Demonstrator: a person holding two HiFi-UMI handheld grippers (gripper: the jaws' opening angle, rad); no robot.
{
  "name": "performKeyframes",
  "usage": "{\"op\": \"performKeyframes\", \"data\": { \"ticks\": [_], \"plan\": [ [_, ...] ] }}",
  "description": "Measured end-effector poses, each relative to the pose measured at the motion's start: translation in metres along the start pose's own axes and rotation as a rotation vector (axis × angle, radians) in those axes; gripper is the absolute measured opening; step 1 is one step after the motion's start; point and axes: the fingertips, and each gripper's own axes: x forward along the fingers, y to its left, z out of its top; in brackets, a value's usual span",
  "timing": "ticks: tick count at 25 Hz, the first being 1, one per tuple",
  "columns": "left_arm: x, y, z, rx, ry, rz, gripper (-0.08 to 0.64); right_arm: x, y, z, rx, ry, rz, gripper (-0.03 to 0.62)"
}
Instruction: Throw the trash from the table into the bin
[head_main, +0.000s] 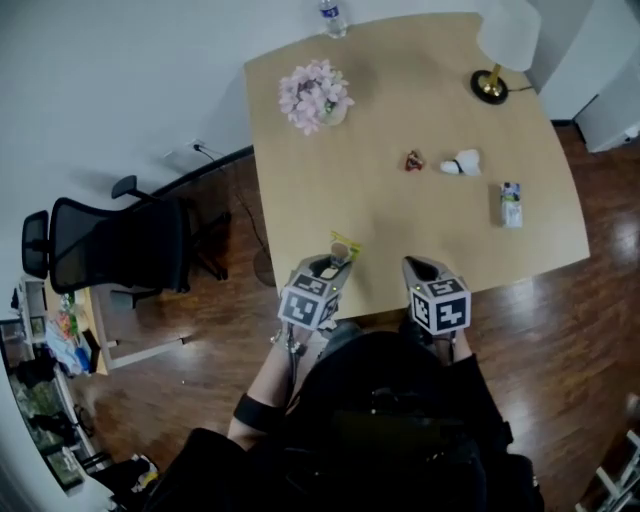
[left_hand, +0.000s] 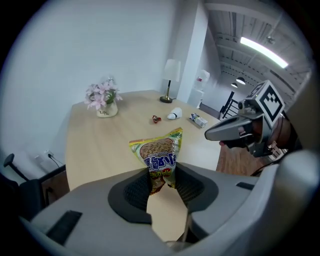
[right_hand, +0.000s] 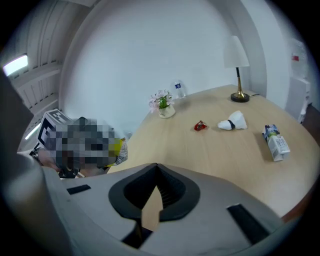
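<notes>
Print on snack packet (left_hand: 157, 150), clamped in left hand-held gripper (left_hand: 162, 174), shows only in its view; right hand-held gripper (right_hand: 156, 168) closed, empty.

table (head_main: 400, 230) far side: flowers (head_main: 315, 95), bottle (head_main: 333, 18), lamp (head_main: 495, 60)
middle: wrapper (head_main: 413, 161) left of tissue (head_main: 463, 163), carton (head_main: 511, 204) right
chair (head_main: 110, 245): left of table

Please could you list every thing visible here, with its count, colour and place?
table: 1, light wood, centre
flowers: 1 pot, pink, table's far left
water bottle: 1, clear, table's far edge
lamp: 1, white shade, far right corner
wrapper: 1, red, mid-table
white wad: 1, white, right of wrapper
carton: 1, white-green, table's right side
office chair: 1, black, floor left of table
snack bag: 1, yellow, between left jaws
left gripper: 1, grey, shut on snack bag
right gripper: 1, grey, shut, empty
</notes>
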Motion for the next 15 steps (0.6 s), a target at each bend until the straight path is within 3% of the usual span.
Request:
{"op": "performKeyframes", "data": {
  "ticks": [15],
  "plan": [
    [-0.085,0.085,-0.112,-0.235,-0.066,0.128,0.144,0.072,0.139,-0.015,-0.215,0.142,0.146,0.009]
  ]
}}
